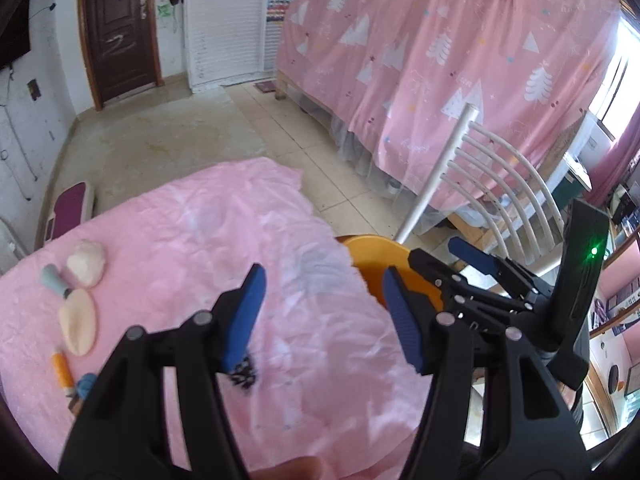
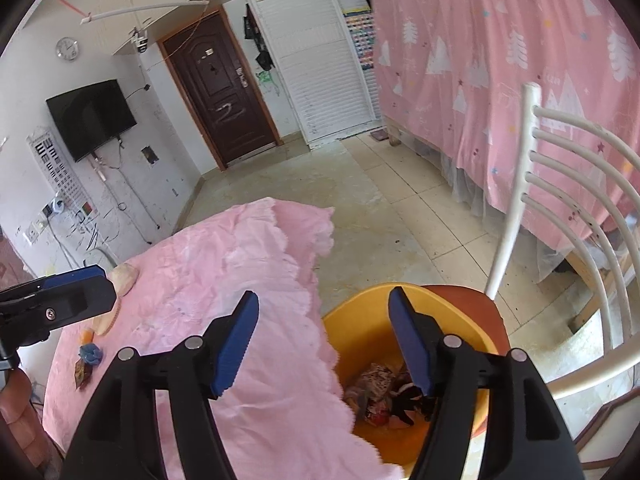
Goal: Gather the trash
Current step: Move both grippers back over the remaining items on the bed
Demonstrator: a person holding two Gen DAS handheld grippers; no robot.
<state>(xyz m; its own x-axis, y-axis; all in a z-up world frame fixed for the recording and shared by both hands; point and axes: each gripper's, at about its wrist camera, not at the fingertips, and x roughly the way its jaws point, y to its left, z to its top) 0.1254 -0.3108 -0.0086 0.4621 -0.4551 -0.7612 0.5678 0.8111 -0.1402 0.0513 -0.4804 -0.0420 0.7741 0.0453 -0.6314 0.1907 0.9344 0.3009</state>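
A: Right wrist view, item one — orange bin [image 2: 362, 334], sitting on a chair seat just beside the table's edge. Contents: a heap of crumpled wrappers and scraps [image 2: 384, 394] lying at the bottom. I am judging part of the collecting as done.

B: And the right gripper [image 2: 322, 344]?

A: It is hanging over the bin's rim with its blue jaws spread wide and nothing between them. In the left wrist view the same gripper is showing at the right, over the bin.

B: Item two?

A: Left gripper [image 1: 322, 318] — jaws also spread, holding nothing, hovering above the pink tablecloth [image 1: 208, 216]. A small dark scrap [image 1: 244, 372] is lying on the cloth just under its left finger; too blurred to name.

B: What is remaining on the table?

A: At the far left edge, one cluster: two pale shell-like pieces [image 1: 82, 296], a grey-blue bulb-shaped thing [image 1: 56, 280] touching them, an orange tube [image 1: 62, 370], a blue crumpled bit [image 1: 86, 386] and a small dark wrapper [image 2: 81, 372] nearby. Whether the shells are counting as trash I cannot tell.

B: So, progress?

A: By my reckoning, somewhere past the start and short of the end — the bin is filling, while the left-edge cluster and the dark scrap are waiting.
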